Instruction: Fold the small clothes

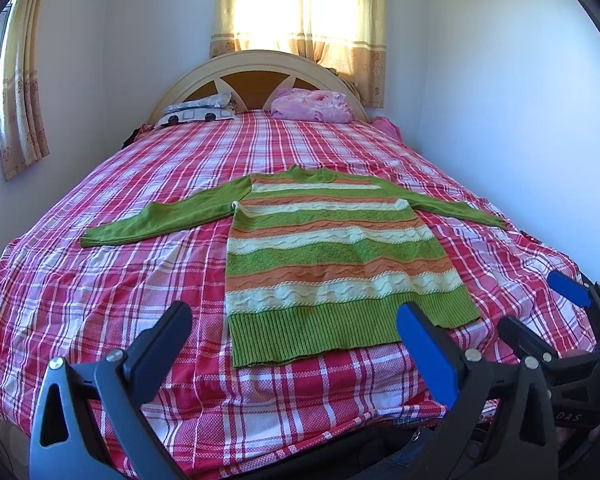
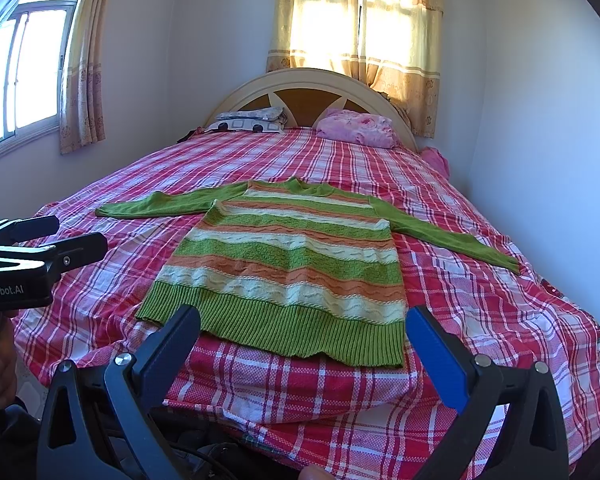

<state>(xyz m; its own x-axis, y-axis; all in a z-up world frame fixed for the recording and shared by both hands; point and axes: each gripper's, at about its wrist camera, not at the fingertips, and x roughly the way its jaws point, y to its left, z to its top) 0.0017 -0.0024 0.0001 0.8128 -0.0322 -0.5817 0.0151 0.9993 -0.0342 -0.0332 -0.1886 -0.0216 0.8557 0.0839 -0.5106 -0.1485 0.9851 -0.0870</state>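
A green, orange and cream striped knitted sweater (image 1: pixel 332 256) lay spread flat on the red and white plaid bedsheet (image 1: pixel 100 280), filling the centre of both views. Its long axis ran from the ribbed green hem (image 1: pixel 340 332) at lower centre up to the neckline at mid-frame, pointing toward the curved cream headboard (image 1: pixel 260 68) at upper centre. Both plain green sleeves were stretched sideways, one toward the left edge, the other toward the right.

The left gripper (image 1: pixel 296 340) hung just short of the hem, fingers spread wide and holding nothing; the hem sat straight ahead between them, slightly above in the frame. The right gripper (image 2: pixel 304 344) was likewise released and empty, and the hem's right corner (image 2: pixel 384 354) lay just inside its blue-padded finger (image 2: pixel 432 356).

In the left wrist view the right gripper appeared at lower right, beside the hem's right end. In the right wrist view the left gripper showed at the left edge, off to the side of the sweater's left flank, where its jaws could not be judged.

Each gripper seemed about equally near the hem; the sleeve cuffs were well apart from both.
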